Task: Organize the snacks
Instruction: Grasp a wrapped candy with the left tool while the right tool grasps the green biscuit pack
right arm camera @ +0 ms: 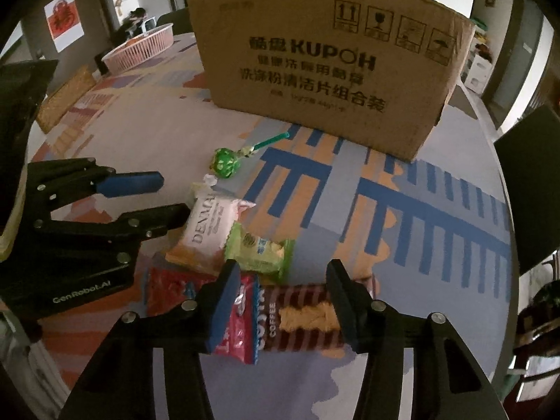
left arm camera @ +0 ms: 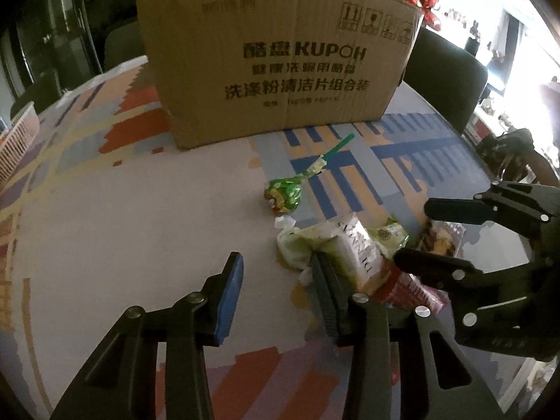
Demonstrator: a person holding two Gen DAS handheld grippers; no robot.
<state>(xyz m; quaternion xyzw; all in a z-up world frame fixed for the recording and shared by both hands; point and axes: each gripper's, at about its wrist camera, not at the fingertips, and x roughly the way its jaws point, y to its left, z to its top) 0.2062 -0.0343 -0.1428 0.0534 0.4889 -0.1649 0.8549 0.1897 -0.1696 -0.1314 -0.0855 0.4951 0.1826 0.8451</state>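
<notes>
Two grippers: both are over a table with a patterned cloth [right arm camera: 402, 189], each with its fingers spread apart and nothing between them.
Left gripper [left arm camera: 276, 294]: its right finger touches the near-left edge of the snack pile; the right wrist view shows it [right arm camera: 168, 196] from the side, at the left of the pile beside the white packet.
Right gripper [right arm camera: 283, 301]: it sits low over the coffee bar, one finger at each side of it; whether the pads touch the wrapper cannot be told. The left wrist view shows it [left arm camera: 416, 234] at the right of the pile.
Snack pile: a white packet [right arm camera: 210, 224], a green packet [right arm camera: 259, 252], a red packet [right arm camera: 241, 318] and a brown striped coffee bar [right arm camera: 301, 315] lie bunched together near the grippers.
Lollipop [right arm camera: 225, 163]: green wrapper, green stick pointing far-right, just beyond the pile and apart from it; also seen in the left view [left arm camera: 285, 194].
Cardboard box [left arm camera: 276, 59]: upright at the far side of the table, printed face toward the cameras.
Only in the right view: the coffee bar's label, and a pink basket [right arm camera: 140, 49] far left on the table.
Only in the left view: a red bow [left arm camera: 428, 5] behind the box's far-right corner.
</notes>
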